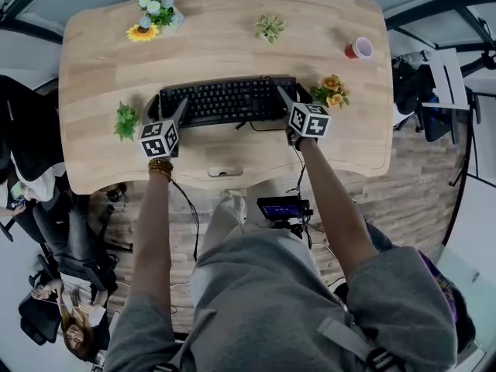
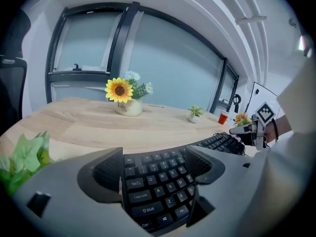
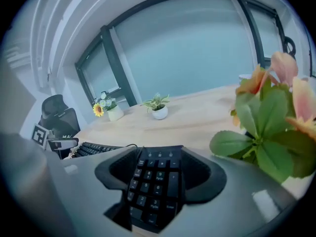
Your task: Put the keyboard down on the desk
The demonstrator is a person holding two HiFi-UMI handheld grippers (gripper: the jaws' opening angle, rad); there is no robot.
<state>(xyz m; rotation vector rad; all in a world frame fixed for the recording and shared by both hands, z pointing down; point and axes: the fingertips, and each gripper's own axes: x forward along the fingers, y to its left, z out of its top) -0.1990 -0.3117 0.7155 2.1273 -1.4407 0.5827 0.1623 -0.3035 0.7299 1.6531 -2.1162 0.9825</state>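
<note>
- Left gripper and right gripper each clamp 1 end of the keyboard.
- Keep both ends level, seat flat on the desk, release together.

Office: wood desk w/ keyboard, office chair, big windows, potted plants.
</note>
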